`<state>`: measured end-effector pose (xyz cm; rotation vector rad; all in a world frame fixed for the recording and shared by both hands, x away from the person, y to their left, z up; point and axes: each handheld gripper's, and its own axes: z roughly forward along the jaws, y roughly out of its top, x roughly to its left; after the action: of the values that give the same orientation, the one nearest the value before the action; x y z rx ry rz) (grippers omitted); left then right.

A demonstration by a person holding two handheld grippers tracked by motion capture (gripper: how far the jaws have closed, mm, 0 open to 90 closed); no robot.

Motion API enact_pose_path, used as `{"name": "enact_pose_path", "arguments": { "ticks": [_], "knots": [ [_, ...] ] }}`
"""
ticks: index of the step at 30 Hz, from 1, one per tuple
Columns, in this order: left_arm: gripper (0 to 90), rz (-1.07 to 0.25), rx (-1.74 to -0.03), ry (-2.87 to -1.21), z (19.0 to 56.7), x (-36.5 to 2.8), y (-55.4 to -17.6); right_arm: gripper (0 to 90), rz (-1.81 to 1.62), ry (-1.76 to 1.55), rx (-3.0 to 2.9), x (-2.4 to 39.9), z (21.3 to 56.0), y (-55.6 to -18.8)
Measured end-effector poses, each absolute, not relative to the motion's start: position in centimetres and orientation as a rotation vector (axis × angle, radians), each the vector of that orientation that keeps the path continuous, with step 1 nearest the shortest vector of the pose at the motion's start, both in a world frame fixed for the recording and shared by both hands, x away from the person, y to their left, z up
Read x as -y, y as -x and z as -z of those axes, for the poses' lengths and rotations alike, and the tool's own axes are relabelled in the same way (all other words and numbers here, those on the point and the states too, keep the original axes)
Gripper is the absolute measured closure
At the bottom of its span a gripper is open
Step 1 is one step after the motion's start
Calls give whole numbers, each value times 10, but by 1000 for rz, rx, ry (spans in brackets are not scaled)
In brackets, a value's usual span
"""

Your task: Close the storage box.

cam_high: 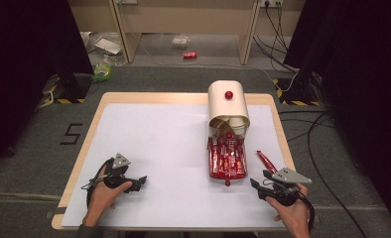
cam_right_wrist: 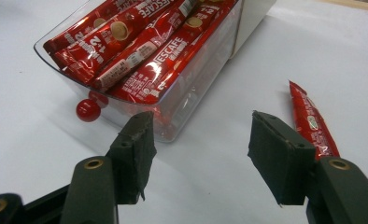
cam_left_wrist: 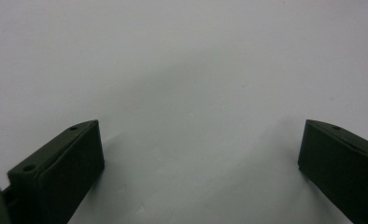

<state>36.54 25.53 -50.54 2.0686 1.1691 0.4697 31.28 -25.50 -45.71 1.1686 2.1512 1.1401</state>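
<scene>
A cream storage box (cam_high: pixel 227 105) with a red knob on top stands at the back right of the white mat (cam_high: pixel 163 148). Its clear drawer (cam_right_wrist: pixel 187 100) is pulled out toward me, with several red Nescafe sachets (cam_right_wrist: pixel 140 51) in it and a small red knob (cam_right_wrist: pixel 88 110) at its front. One loose red sachet (cam_right_wrist: pixel 313 119) lies on the mat to the right of the drawer, beside my right gripper's outer jaw. My right gripper (cam_right_wrist: pixel 201 135) stands open just short of the drawer's front corner, nothing between its jaws. My left gripper (cam_left_wrist: pixel 198 135) rests open over bare mat at the front left (cam_high: pixel 140 182).
The wooden table edge (cam_high: pixel 79 148) frames the mat. Cables (cam_high: pixel 312 134) run over the floor to the right. Behind the table the floor holds a red can (cam_high: pixel 190 55) and some litter under a wooden shelf.
</scene>
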Motion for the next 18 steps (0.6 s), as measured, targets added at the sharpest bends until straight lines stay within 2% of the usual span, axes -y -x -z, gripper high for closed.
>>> {"name": "enact_pose_path", "arguments": {
  "ticks": [18],
  "knots": [
    [0,-471,-1168,-2071,505,-255,-365,407,-1145,-1120,-2198,244,462,-305]
  ]
}}
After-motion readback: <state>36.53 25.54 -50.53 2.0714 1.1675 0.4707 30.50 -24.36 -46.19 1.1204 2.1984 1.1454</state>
